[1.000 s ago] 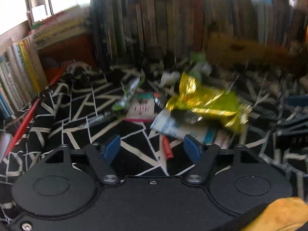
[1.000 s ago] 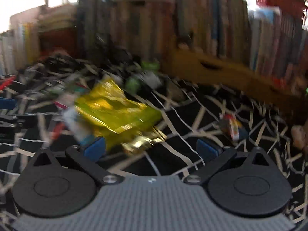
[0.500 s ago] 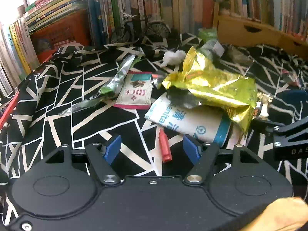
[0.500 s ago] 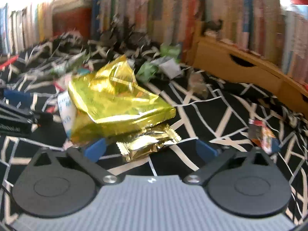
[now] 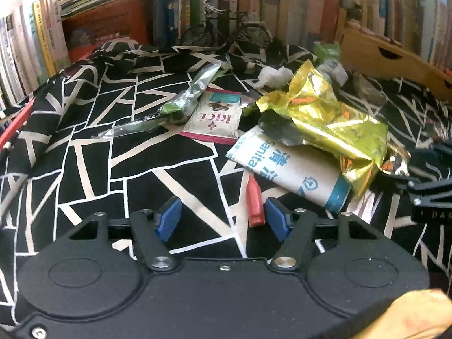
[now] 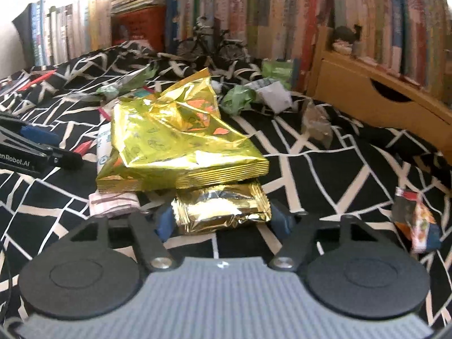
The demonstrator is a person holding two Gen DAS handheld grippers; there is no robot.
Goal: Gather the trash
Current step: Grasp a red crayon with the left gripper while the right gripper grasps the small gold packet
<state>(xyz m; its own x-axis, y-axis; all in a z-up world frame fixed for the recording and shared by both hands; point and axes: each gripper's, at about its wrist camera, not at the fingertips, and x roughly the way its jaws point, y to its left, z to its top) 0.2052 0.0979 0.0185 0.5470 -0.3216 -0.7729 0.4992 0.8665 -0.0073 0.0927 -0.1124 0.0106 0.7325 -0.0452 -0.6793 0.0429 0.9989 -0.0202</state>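
The right hand-held gripper (image 6: 221, 221) is closing around a small gold foil wrapper (image 6: 221, 210) that lies on the black-and-white patterned cloth (image 6: 325, 175). The wrapper sits between the 2 blue pads, which stand at its 2 ends; whether they already press on it I cannot tell, and it has not left the cloth. Just behind it, partly overlapping it, lies the large gold snack bag (image 6: 175, 147), untouched.

The left hand-held gripper (image 5: 223, 221) is also narrowing, about half open, with a small red piece (image 5: 255, 204) close against its right pad. The pads do not yet pinch it, so nothing is held there.

Beyond the left one, the litter is spread wide: a white paper sachet with blue print (image 5: 288, 166) under the snack bag (image 5: 325, 124), a "RICE" packet (image 5: 216, 118), a long clear-and-green wrapper (image 5: 180, 101), and a crumpled white tissue (image 5: 271, 76). From the right view there are also green wrappers (image 6: 240, 99), a clear crumpled film (image 6: 316, 124) and a colourful candy wrapper (image 6: 418, 223) off to the right.

No bin or bag for the trash shows in either view. My judgement: the collecting is at its very start, with 2 first picks in progress and nearly all the pile left on the cloth.
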